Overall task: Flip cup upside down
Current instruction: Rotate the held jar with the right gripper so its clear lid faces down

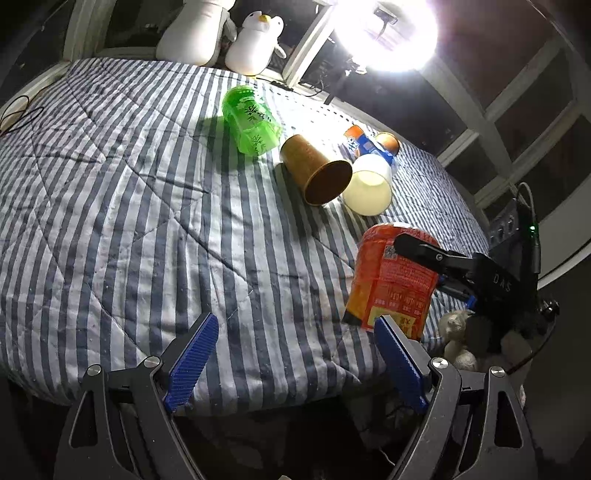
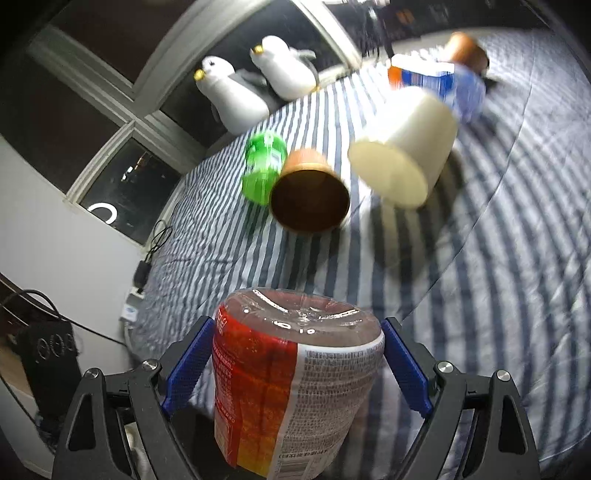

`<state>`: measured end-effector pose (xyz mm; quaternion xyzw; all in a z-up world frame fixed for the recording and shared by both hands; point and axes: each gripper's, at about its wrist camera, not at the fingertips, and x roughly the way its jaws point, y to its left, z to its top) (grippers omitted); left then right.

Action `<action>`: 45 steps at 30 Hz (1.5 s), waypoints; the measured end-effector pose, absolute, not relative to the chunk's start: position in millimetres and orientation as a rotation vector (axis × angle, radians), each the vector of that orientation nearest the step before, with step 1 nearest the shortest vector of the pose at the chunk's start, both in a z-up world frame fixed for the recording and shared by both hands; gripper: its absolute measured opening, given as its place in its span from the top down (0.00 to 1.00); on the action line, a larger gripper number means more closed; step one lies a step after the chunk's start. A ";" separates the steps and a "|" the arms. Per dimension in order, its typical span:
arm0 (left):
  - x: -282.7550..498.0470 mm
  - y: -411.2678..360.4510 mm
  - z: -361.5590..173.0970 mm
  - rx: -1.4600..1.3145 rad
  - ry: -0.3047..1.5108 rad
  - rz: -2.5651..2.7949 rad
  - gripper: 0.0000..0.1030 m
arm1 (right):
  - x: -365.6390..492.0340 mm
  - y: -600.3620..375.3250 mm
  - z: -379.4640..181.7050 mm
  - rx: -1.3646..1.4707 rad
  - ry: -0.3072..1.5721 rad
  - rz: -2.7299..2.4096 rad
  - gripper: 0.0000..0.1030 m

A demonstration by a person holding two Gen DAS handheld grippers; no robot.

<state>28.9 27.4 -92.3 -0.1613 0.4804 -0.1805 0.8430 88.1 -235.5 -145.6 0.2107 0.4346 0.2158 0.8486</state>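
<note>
Red and orange wrapping covers the cup point(image 2: 295, 384), which is clamped between the blue pads point(image 2: 188, 365) of the right gripper point(image 2: 295, 365), its jaws closed onto its sides. The cup is held at the near right edge of the striped quilt point(image 1: 129, 221), tilted, with its film-sealed flat end turned away from the right wrist camera; from the left wrist view it is seen as a red shape point(image 1: 391, 280) with a black finger point(image 1: 424, 251) laid across it. Whether it touches the quilt cannot be told. The left gripper point(image 1: 295, 362) is spread wide with nothing between its pads, hanging over the near edge of the bed, just left of the cup. Farther in, a brown paper cup point(image 1: 314, 170) is seen lying on its side with its mouth toward the near side, and a white cup point(image 1: 369, 184) lies just to its right. A green cup point(image 1: 251, 118) rests beyond the brown one, to the left. A blue and orange packet point(image 1: 362, 144) lies behind the white cup. Two white plush penguins point(image 2: 258, 81) are set at the far edge, by the window frame, and a bright ring lamp point(image 1: 384, 33) glares at the far right.
</note>
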 end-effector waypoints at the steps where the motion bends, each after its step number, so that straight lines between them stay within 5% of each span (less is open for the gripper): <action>1: 29.3 26.1 -91.3 -0.340 1.012 -0.382 0.14 | 86.5 -237.4 -141.9 0.424 0.889 0.440 0.15; 17: 29.3 19.6 -80.6 -0.261 0.964 -0.348 0.14 | 86.0 -223.0 -118.7 0.060 0.568 0.208 0.16; 45: 25.2 -6.1 -53.7 -0.080 0.822 -0.254 0.14 | 71.3 -217.1 -131.4 -0.026 0.509 0.161 0.15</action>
